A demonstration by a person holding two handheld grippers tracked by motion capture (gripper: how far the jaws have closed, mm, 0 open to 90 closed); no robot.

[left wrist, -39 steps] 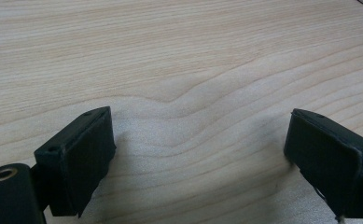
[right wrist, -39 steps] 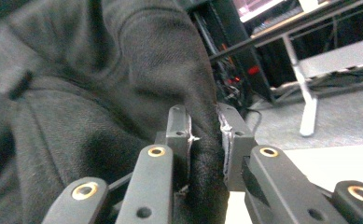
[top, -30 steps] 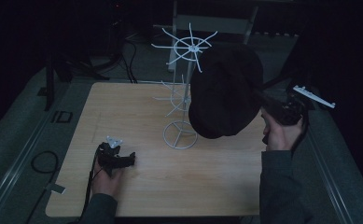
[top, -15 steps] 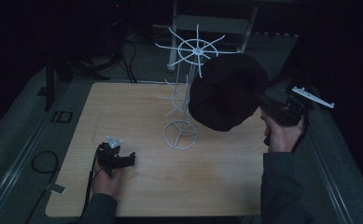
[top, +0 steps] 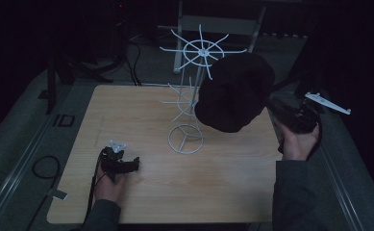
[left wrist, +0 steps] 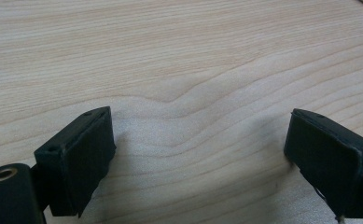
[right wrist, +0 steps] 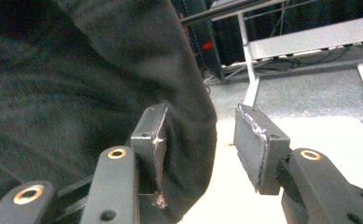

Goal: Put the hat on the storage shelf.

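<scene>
Centre of the high view: a light wood-grain counter [top: 223, 192], carrying at mid-frame a white wire rack with spoked hoops on a round wire base [top: 186, 138]. Upper right of the frame, raised over the counter's right edge and overlapping the rack: a black fabric cap [top: 233, 91], reaching between the parted jaws of the right claw [right wrist: 200, 149], one jaw against the cloth, the other apart from it. Lower left: the left claw [left wrist: 198, 154], spread wide with bare wood between its jaws, held low over the counter in a hand [top: 110, 183].
</scene>
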